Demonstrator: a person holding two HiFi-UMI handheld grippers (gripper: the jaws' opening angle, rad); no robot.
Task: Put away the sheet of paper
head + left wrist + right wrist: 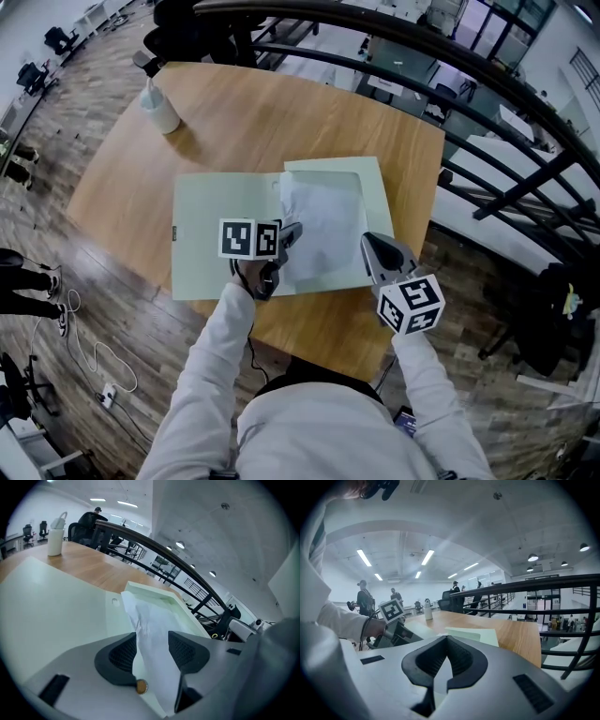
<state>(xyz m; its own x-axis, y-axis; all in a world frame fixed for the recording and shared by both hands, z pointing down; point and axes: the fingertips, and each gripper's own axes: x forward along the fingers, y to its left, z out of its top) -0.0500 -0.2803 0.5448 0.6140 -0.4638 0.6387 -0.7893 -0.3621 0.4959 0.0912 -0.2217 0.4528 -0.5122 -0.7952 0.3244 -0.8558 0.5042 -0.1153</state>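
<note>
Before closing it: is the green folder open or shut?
Open. The folder lies spread flat, both halves showing, with the sheet of paper on its right half.

Wht paper [323,225], pale-grn folder [211,216], wood-grain tbl [262,112].

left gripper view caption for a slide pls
Left gripper, fingers apart around the paper on an open folder
</note>
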